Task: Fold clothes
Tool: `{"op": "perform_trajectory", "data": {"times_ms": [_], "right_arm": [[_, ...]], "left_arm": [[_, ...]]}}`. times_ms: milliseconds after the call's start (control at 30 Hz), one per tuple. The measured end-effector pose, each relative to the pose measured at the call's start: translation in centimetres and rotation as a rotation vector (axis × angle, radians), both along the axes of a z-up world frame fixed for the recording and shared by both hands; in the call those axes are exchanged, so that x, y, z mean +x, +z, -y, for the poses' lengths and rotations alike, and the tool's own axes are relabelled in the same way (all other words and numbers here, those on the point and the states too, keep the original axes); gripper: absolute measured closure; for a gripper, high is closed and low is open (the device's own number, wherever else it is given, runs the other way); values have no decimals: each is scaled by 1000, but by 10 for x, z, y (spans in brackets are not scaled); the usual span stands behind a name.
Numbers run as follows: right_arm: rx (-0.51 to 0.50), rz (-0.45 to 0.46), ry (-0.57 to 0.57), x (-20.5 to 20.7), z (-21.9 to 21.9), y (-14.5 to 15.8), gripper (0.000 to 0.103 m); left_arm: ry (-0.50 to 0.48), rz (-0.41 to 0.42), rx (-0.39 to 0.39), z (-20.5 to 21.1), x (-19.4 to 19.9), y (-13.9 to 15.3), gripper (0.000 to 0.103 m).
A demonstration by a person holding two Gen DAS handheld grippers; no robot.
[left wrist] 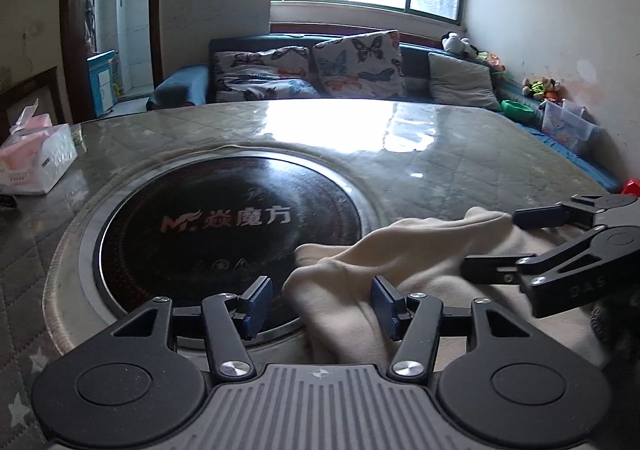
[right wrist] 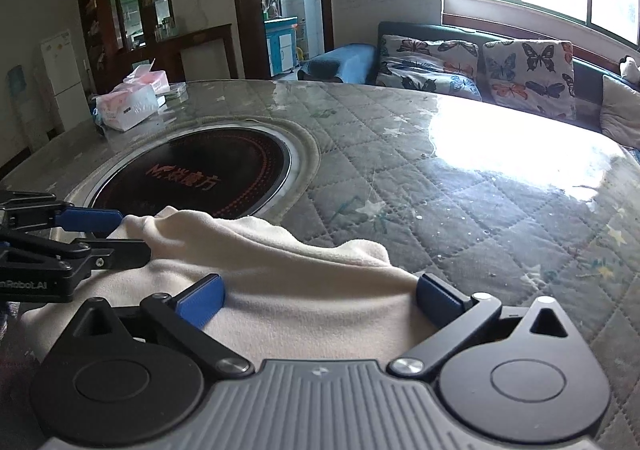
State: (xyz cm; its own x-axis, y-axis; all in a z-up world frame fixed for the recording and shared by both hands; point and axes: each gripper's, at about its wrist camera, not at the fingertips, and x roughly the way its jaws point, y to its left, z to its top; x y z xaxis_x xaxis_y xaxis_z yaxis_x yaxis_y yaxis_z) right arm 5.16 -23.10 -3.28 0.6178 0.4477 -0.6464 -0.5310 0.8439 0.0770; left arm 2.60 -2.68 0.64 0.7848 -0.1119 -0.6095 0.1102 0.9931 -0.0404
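Lying along the near edge of the tabletop (right wrist: pixel 460 177), the cream garment (right wrist: pixel 288 282) stretches left to right. Both the left tongs (left wrist: pixel 322 300) and the right tongs (right wrist: pixel 320 296) gape apart over it, each straddling cloth.

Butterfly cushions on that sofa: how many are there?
2, side by side on the sofa under the window: one slumped low at left, one upright to its right. A plain grey cushion sits further right.
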Motion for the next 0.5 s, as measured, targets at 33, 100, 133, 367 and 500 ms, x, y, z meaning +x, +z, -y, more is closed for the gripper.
{"op": "perform_trajectory", "data": {"times_ms": [33,100,133,367,500], "right_arm": [[-3,-1,2,0,0,0,0],[-11,-3,8,0,0,0,0],[-13,-4,12,0,0,1,0],[4,-19,38,-3,5,7,0],[-23,26,52,-21,5,17,0]], "left_arm": [[4,2,8,0,0,-1,44],[8,6,15,0,-1,-1,42],[11,7,14,0,-2,0,42],[3,34,4,3,-15,14,33],[-32,62,3,10,-29,22,27]]}}
